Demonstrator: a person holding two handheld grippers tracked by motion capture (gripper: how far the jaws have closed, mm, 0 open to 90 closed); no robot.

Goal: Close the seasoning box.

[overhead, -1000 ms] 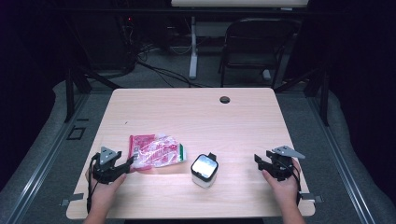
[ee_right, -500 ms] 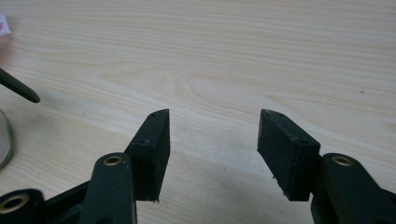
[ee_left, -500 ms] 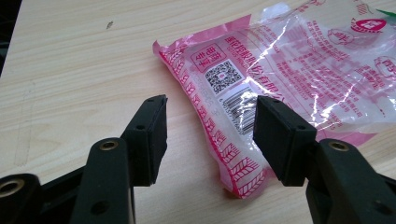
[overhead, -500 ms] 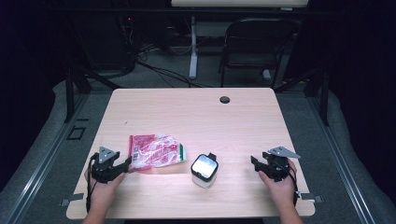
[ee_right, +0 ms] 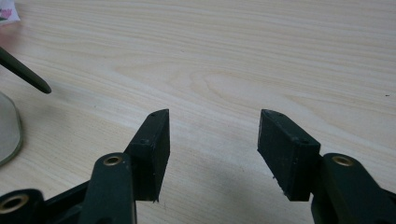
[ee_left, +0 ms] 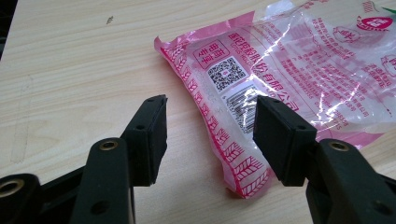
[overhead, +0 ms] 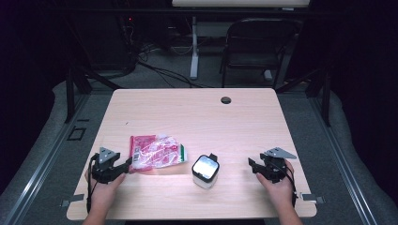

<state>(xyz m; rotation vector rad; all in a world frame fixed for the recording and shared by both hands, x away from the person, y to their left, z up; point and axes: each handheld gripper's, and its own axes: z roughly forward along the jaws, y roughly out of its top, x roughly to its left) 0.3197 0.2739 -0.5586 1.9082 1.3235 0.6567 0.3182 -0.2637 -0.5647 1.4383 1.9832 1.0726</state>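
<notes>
A crumpled pink and clear plastic bag (overhead: 157,151) with printed text lies left of the table's middle. My left gripper (overhead: 125,164) sits at the bag's near-left corner, open. In the left gripper view its jaws (ee_left: 210,122) straddle the bag's (ee_left: 289,70) sealed edge without pressing on it. A small white square container (overhead: 205,170) with a black clip stands to the right of the bag. My right gripper (overhead: 252,165) rests farther right, apart from the container. Its jaws (ee_right: 212,128) are open over bare wood, with the container's rim (ee_right: 8,130) at the left edge of that view.
The wooden table (overhead: 197,117) has a black cable hole (overhead: 225,100) near its far edge. A dark chair (overhead: 258,44) and a desk leg (overhead: 194,51) stand on the floor beyond. The far half of the table holds only bare wood.
My right gripper has slid slightly left toward the white container. The left gripper, bag and container have stayed put.
</notes>
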